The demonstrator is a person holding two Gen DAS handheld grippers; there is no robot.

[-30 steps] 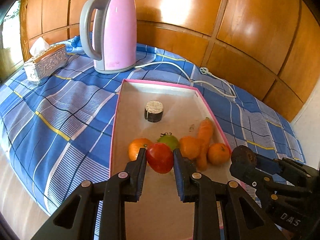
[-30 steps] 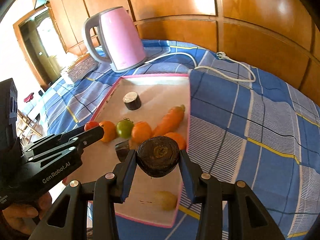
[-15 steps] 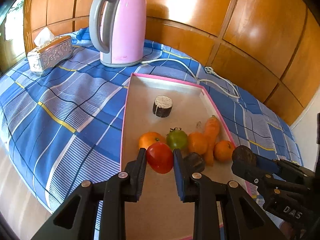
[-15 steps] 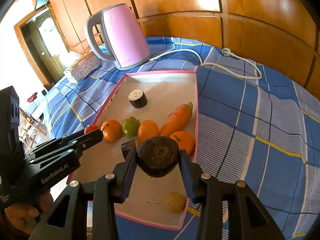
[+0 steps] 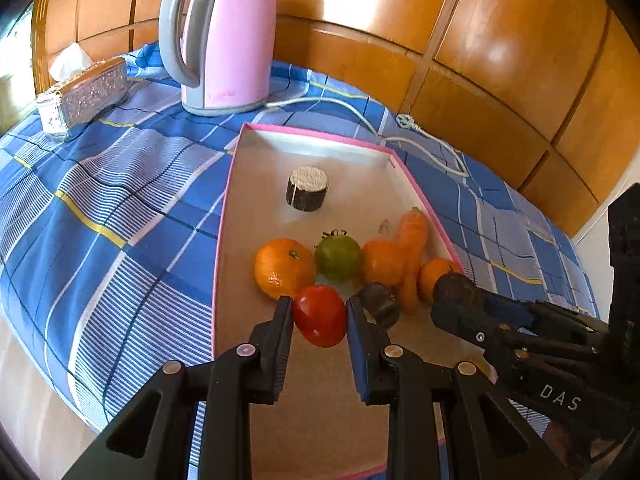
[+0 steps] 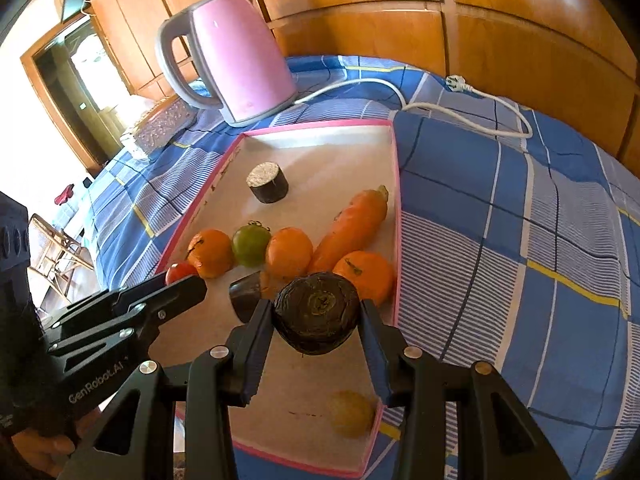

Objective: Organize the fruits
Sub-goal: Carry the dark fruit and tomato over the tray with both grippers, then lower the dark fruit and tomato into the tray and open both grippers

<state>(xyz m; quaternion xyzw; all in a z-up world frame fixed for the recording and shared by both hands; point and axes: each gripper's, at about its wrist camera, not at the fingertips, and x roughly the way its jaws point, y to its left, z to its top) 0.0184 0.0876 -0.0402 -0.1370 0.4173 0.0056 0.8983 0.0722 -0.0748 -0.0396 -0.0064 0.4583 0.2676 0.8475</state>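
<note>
A pink-rimmed tray (image 5: 320, 136) (image 6: 320, 125) lies on the blue checked cloth. My left gripper (image 5: 320, 314) is shut on a red tomato (image 5: 320, 315) (image 6: 179, 271) just above the tray's near left part. My right gripper (image 6: 316, 312) is shut on a dark round beet (image 6: 316, 312) (image 5: 456, 296) over the tray's near right part. In the tray lie three oranges (image 6: 211, 253) (image 6: 289, 252) (image 6: 365, 276), a green tomato (image 6: 250, 243), a carrot (image 6: 352, 226), a dark cut piece (image 6: 246, 298), a dark cylinder (image 6: 267, 182) and a yellowish fruit (image 6: 350, 414).
A pink electric kettle (image 5: 224, 36) (image 6: 236, 60) stands behind the tray, with its white cord and plug (image 6: 456, 82) running right. A silver tissue box (image 5: 80, 98) sits at the far left. Wooden panelling (image 5: 480, 40) backs the table.
Both grippers have moved forward over the tray with their loads; the row of fruit now looks closer. The tomato and the beet stay gripped.
</note>
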